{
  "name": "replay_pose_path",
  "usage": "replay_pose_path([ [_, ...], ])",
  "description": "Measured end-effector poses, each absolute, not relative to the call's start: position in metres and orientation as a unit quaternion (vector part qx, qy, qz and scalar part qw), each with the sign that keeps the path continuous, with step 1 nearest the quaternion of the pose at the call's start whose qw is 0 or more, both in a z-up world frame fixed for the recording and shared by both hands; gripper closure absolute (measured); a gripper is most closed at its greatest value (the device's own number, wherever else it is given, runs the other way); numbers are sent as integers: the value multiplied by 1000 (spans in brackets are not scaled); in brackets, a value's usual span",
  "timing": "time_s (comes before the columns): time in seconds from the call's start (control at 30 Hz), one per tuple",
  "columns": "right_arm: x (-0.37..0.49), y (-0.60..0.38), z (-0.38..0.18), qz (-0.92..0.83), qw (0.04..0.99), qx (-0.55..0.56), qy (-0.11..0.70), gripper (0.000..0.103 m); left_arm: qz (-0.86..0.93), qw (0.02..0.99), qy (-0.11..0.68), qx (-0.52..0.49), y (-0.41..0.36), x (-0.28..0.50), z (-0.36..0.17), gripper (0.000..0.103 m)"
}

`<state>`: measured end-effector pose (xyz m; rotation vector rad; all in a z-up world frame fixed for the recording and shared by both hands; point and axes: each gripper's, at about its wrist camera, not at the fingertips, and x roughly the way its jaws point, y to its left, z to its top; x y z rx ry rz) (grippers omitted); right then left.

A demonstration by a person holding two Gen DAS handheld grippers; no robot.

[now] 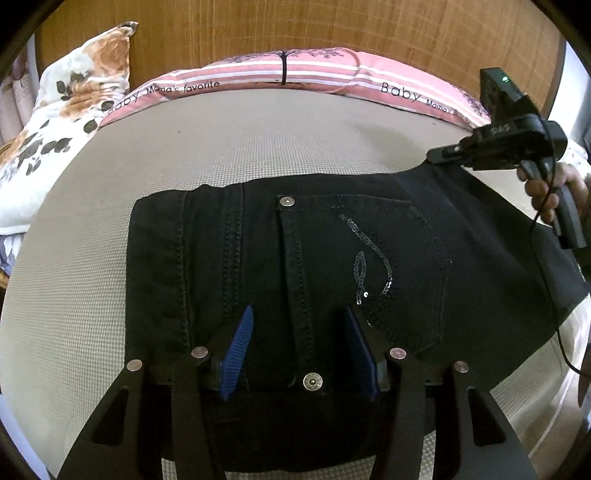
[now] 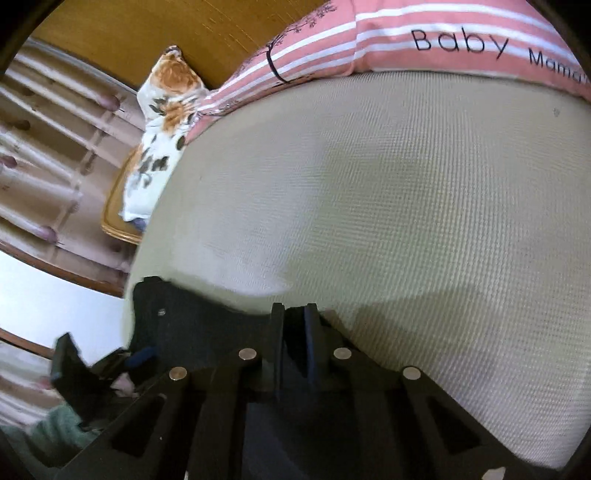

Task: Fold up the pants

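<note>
- Black pants [image 1: 332, 258] lie flat on the bed [image 1: 92, 295], folded, waistband end nearest the left gripper, back pocket with a sequin pattern facing up.
- Left gripper [image 1: 299, 321]: jaws apart, blue pads [image 1: 238, 347] straddling the fly seam just above a metal button [image 1: 312, 381] at the near edge. Pads sit over the fabric; cannot tell whether they touch it.
- Right gripper [image 1: 441, 155], seen from the left wrist view, is at the far right corner of the pants, held by a hand [image 1: 546, 192]; a cable hangs from it.
- Right wrist view: right gripper's jaws are together at the fabric edge, with dark cloth at and below the tips; the view is blurred, so a clamp on the cloth looks likely but is not clear.
- Beyond the pants: pink striped pillows [image 1: 295, 74] along a wooden headboard [image 1: 332, 29], floral pillow [image 1: 74, 110] at the left.
</note>
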<state>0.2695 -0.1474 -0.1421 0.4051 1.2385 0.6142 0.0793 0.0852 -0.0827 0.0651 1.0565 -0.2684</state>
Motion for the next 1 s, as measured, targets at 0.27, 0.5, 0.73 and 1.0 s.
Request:
replay_pose_path([
  [0.27, 264, -150, -146, 225, 784, 175, 552, 72, -120, 853, 507, 42, 82, 81, -82, 50],
  [0.5, 212, -208, -72, 168, 839, 190, 481, 72, -114, 873, 471, 55, 66, 90, -46, 50],
  [0.73, 146, -296, -77, 45, 849, 174, 497, 72, -224, 875, 423, 69, -12, 124, -25, 50],
  [1.0, 108, -351, -124, -33, 824, 225, 519, 72, -270, 840, 467, 60, -79, 189, -69, 50],
])
